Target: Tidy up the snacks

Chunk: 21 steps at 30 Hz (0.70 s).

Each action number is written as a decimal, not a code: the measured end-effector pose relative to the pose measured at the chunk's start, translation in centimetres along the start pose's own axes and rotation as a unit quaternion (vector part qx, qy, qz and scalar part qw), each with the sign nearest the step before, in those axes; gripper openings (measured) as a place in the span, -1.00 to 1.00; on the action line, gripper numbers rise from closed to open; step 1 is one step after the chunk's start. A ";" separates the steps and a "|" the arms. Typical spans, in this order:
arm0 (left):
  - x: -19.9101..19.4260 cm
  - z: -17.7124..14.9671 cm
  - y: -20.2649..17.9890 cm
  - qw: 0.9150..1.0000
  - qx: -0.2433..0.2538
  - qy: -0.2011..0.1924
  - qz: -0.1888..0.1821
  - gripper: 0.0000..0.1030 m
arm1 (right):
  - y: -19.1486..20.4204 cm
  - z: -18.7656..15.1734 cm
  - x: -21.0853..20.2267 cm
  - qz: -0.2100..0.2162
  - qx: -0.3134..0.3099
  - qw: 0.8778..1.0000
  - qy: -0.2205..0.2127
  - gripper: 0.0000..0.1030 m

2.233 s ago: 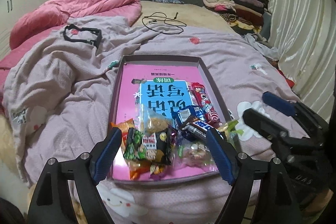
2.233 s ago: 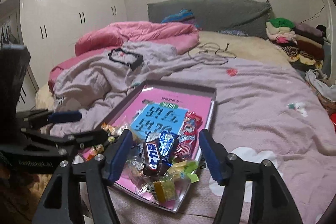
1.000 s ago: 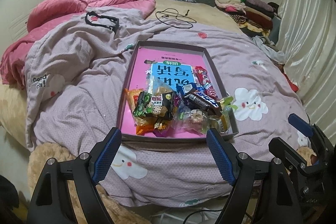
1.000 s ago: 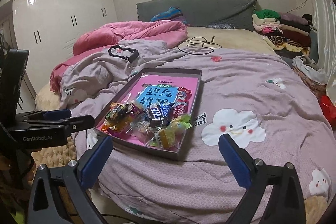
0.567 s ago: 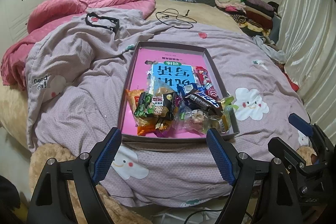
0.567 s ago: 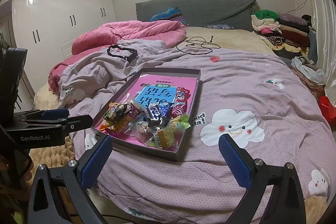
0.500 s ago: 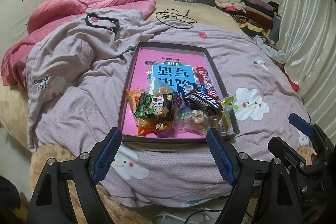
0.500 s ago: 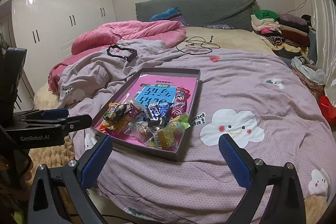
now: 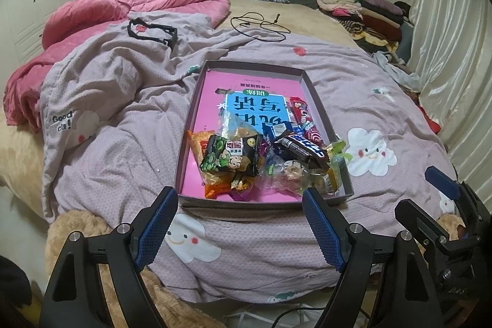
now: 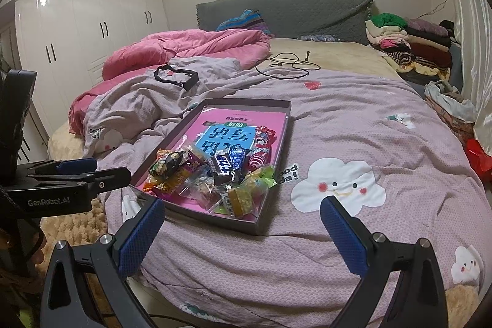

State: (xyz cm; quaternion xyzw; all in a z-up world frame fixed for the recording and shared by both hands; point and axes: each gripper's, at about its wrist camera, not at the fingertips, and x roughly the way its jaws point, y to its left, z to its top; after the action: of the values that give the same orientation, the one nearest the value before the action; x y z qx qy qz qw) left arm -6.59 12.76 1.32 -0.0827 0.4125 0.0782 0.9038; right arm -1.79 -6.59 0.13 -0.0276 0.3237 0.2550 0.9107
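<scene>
The snacks [image 9: 261, 159] lie heaped at the near end of a shallow grey tray [image 9: 319, 100] set on the bed, on top of a pink and blue booklet [image 9: 255, 103] that lines the tray floor. The heap comprises a dark green packet [image 9: 230, 156], a dark chocolate bar [image 9: 303, 145] lying across the top, a red-and-white wrapped stick [image 9: 304, 119] along the right wall, orange sachets, and clear-wrapped sweets nearest the front wall.

Handling, as judged: all items appear light and film-wrapped, hence slippery, crinkly and liable to slide or drag a neighbour out of the pile. The chocolate bar is the stiffest and most exposed; take it across its narrow width at mid-length. The puffed packets would be better pinched at a sealed edge than across the body, as the contents may crush. The tray rests on soft bedding and may tilt or shift if pressed.

The purple quilt [image 9: 123, 143] with cloud prints carries the tray; a pink duvet [image 9: 92, 11] lies beyond.

The left gripper [image 9: 240, 223] hovers just short of the tray's front wall, jaws wide, nothing between them. The right gripper [image 10: 243, 226] hangs near the tray's near right corner, jaws likewise wide and empty.
</scene>
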 end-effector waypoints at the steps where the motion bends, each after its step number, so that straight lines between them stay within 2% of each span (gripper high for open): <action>1: 0.0 0.0 0.0 1.000 0.000 0.000 0.001 0.63 | 0.0 0.0 0.0 0.000 0.001 1.000 0.000 0.98; 21: 0.3 0.1 0.0 1.000 0.002 0.005 0.011 0.63 | 0.0 -0.1 0.2 -0.003 -0.001 1.000 0.001 0.98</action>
State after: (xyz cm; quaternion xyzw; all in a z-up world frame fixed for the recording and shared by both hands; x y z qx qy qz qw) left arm -6.35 12.83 1.11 -0.0773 0.4182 0.0868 0.9009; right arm -1.72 -6.52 -0.02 -0.0294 0.3244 0.2523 0.9112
